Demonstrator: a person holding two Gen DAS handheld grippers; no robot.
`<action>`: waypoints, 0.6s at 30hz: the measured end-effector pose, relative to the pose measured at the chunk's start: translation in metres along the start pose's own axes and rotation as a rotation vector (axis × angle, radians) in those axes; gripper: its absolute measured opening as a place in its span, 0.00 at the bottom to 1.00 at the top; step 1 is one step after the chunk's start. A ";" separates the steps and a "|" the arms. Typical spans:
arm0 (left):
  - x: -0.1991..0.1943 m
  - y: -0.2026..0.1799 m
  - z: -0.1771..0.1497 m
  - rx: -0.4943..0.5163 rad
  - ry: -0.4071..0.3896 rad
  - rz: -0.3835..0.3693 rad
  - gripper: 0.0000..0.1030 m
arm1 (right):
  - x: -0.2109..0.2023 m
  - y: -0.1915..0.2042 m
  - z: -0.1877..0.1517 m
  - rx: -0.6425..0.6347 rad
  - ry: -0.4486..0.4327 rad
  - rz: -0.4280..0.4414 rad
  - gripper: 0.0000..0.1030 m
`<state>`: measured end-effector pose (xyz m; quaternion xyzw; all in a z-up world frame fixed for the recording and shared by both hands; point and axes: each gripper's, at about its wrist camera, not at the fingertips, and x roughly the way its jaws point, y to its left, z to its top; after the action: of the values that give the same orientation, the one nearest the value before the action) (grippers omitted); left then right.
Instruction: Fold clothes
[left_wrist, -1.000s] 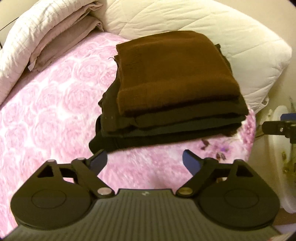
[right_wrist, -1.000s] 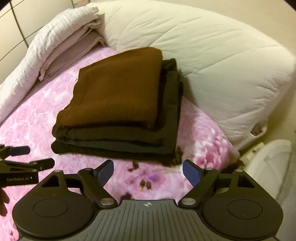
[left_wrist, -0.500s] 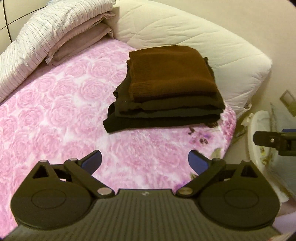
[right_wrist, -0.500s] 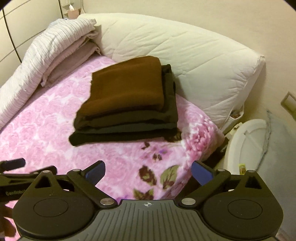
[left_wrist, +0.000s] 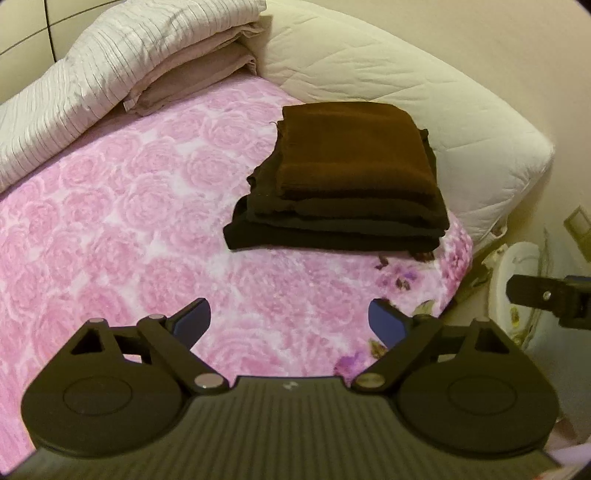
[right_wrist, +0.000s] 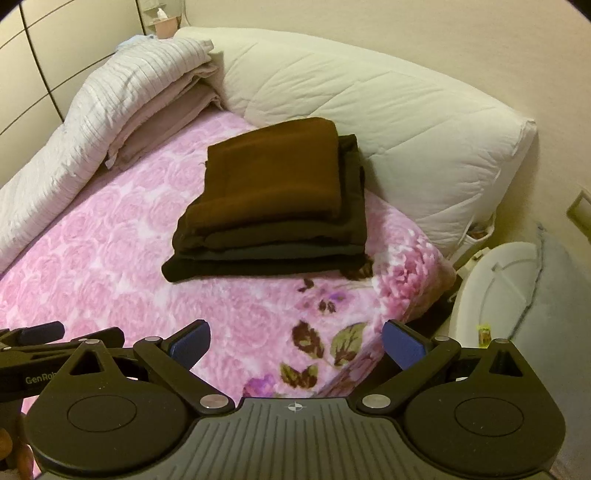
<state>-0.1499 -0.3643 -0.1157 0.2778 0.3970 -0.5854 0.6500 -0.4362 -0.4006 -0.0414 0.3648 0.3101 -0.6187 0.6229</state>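
Stack of folded clothes (left_wrist: 340, 184) sits finished, far right on bed (left_wrist: 110, 221); nothing unfolded visible. Left gripper (left_wrist: 290, 319) closing slightly on nothing, right gripper (right_wrist: 295, 341) released.

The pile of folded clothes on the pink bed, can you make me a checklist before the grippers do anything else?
1. Left gripper holds nothing: ok, though its jaws are closing slightly.
2. Right gripper holds nothing, jaws wide: ok.
3. Brown folded garment lies flat on top of the pile of folded clothes: ok.
4. Pile edges line up: not ok, darker layers stick out beneath.
5. Pile sits fully on the pink floral blanket: ok.
6. More clothes left to fold: cannot tell, none in view.
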 end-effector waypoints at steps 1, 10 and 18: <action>-0.001 -0.003 0.001 0.003 -0.007 0.010 0.88 | 0.000 -0.003 0.002 0.001 0.000 0.003 0.98; -0.003 -0.020 0.018 0.016 -0.050 0.070 0.90 | -0.001 -0.022 0.016 0.014 -0.010 0.012 0.98; -0.004 -0.023 0.017 0.008 -0.028 0.070 0.90 | -0.005 -0.024 0.016 0.018 -0.011 0.013 0.98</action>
<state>-0.1689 -0.3798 -0.1010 0.2859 0.3753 -0.5677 0.6746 -0.4615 -0.4102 -0.0301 0.3690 0.2986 -0.6193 0.6254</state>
